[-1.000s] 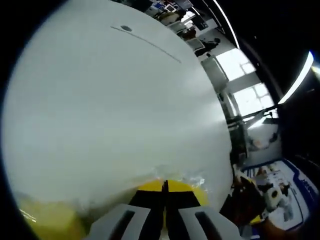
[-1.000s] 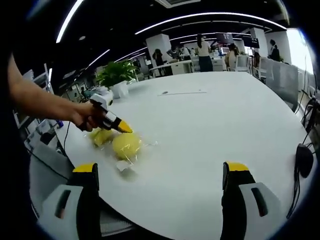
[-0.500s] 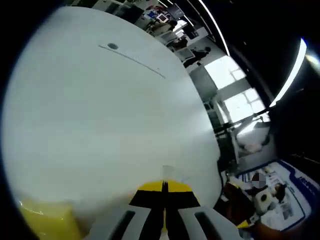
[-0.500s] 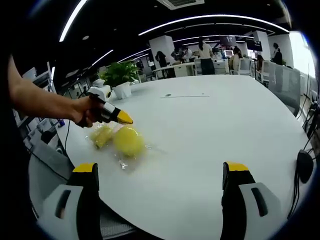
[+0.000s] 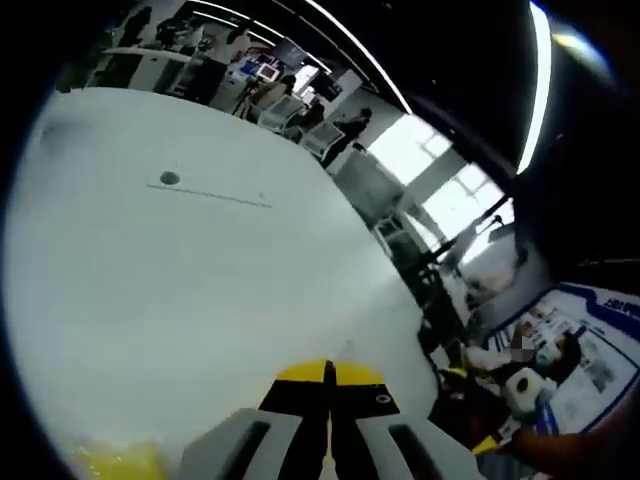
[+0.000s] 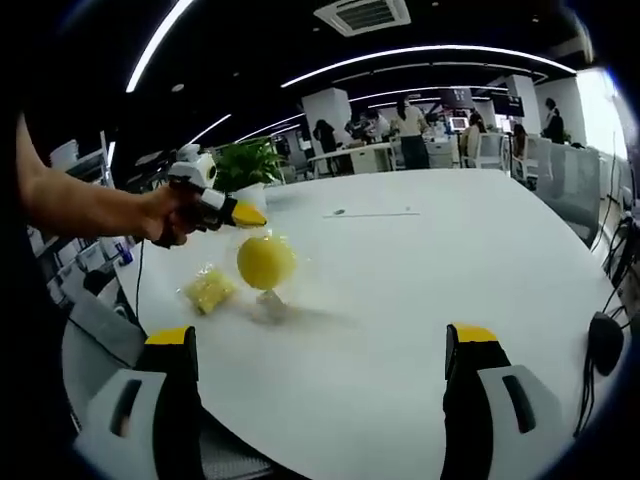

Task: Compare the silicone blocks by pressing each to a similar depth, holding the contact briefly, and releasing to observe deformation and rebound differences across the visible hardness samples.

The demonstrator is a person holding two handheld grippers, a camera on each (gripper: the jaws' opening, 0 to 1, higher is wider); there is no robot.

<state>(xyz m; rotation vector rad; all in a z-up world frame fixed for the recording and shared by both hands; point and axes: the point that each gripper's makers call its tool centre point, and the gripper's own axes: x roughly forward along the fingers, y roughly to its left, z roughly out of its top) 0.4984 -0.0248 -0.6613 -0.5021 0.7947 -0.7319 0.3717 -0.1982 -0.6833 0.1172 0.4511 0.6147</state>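
In the right gripper view, nearest the lens, the right gripper [image 6: 320, 385] has its jaws spread wide with nothing between them, hovering over the near edge of the white table [image 6: 420, 290]. Beyond it, a small yellow block [image 6: 209, 290] in a clear bag lies on the table to the left, and just beside it a yellow ball [image 6: 265, 262] hangs clear of the surface, a bit of clear wrapping trailing below it over its shadow. The left gripper [image 6: 240, 214], held in a hand [image 6: 165, 215], sits at the top of the ball; it looks to be pinching the wrapping, though the contact is too small to be sure. I judge both samples light and soft: the ball hangs from a slight grip, the film looks slippery, and a hold on the bag alone may slide, so pressing is better done with the piece resting on the table, jaws meeting its broad middle. Farther off stand a plant [image 6: 245, 160] and people at desks. The left gripper view adds what that one cannot: the jaws meet tip to tip, a yellow blur [image 5: 115, 462] low beside them, then bare table [image 5: 180, 290] with a dark spot [image 5: 169, 178].
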